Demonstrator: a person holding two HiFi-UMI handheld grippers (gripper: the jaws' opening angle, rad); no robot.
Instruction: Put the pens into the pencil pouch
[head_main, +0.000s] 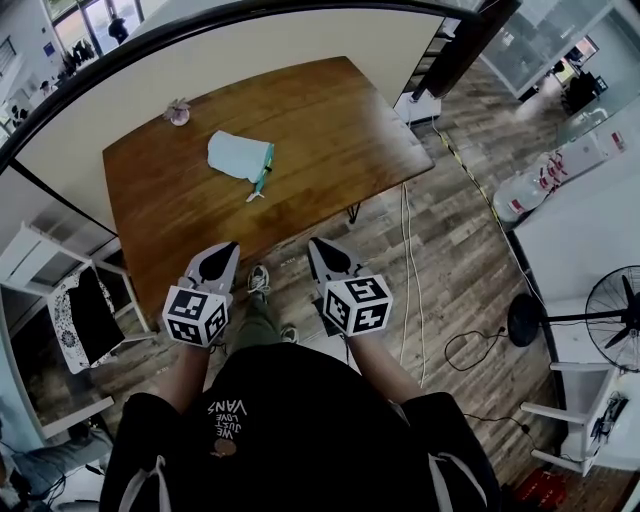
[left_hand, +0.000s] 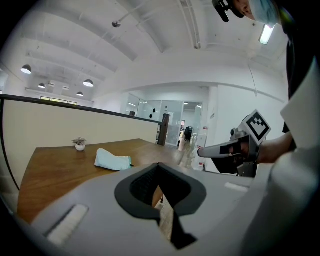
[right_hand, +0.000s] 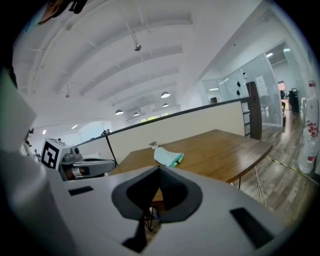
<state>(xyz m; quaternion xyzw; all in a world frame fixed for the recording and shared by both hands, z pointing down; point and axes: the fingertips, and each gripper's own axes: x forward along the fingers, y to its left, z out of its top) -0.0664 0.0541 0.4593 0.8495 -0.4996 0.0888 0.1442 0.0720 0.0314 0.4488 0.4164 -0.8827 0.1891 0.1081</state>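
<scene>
A mint-green pencil pouch (head_main: 238, 155) lies on the brown wooden table (head_main: 330, 130), left of its middle. A teal and green edge (head_main: 265, 172) shows at the pouch's near end; I cannot tell whether it is pens. Both grippers hover off the table's near edge, above the floor, pointing at the table. My left gripper (head_main: 228, 249) is shut with nothing in it, and so is my right gripper (head_main: 315, 244). The pouch (left_hand: 112, 160) lies well ahead of the shut left jaws (left_hand: 159, 165), and it (right_hand: 167, 157) also lies beyond the shut right jaws (right_hand: 160, 169).
A small potted plant (head_main: 179, 112) stands at the table's far left, by a cream partition wall (head_main: 300, 40). A white chair (head_main: 45, 270) is at the left, and a floor fan (head_main: 612, 322) and cables (head_main: 408, 270) are at the right. The person's shoes (head_main: 259, 282) are below the table's edge.
</scene>
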